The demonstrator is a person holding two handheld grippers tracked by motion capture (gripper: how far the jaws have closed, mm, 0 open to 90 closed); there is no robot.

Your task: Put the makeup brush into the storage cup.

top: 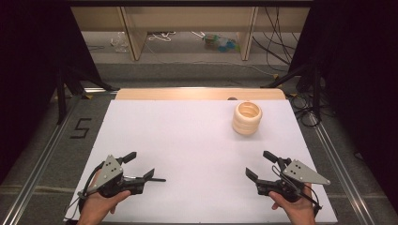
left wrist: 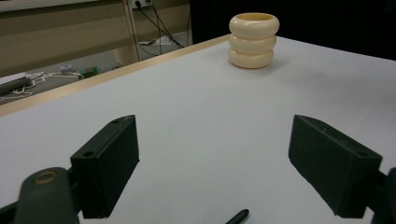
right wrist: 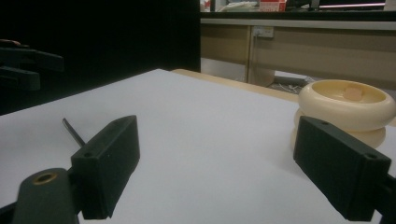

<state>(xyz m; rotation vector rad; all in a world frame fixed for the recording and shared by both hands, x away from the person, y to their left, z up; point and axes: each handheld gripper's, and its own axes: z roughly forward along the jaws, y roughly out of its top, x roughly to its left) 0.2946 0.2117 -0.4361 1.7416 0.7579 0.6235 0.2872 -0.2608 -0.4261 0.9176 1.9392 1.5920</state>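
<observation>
A stack of three cream rings (top: pixel 247 118) stands upright on the white table (top: pixel 187 140), at the far right. My left gripper (top: pixel 141 165) is held low at the near left, open, with nothing between its fingers. At the near right my right gripper (top: pixel 259 164) is also open and holds nothing. In the left gripper view the ring stack (left wrist: pixel 253 39) is far ahead of the spread gripper (left wrist: pixel 219 154). In the right gripper view the ring stack (right wrist: pixel 345 109) sits close behind the right finger of the open gripper (right wrist: pixel 217 158).
A thin black rod (top: pixel 158 179) pokes out beside the left gripper. A wooden strip (top: pixel 199 93) borders the table's far edge. Black curtains hang on both sides. A "5" mark (top: pixel 80 127) is on the floor at the left, and cables lie beyond the table.
</observation>
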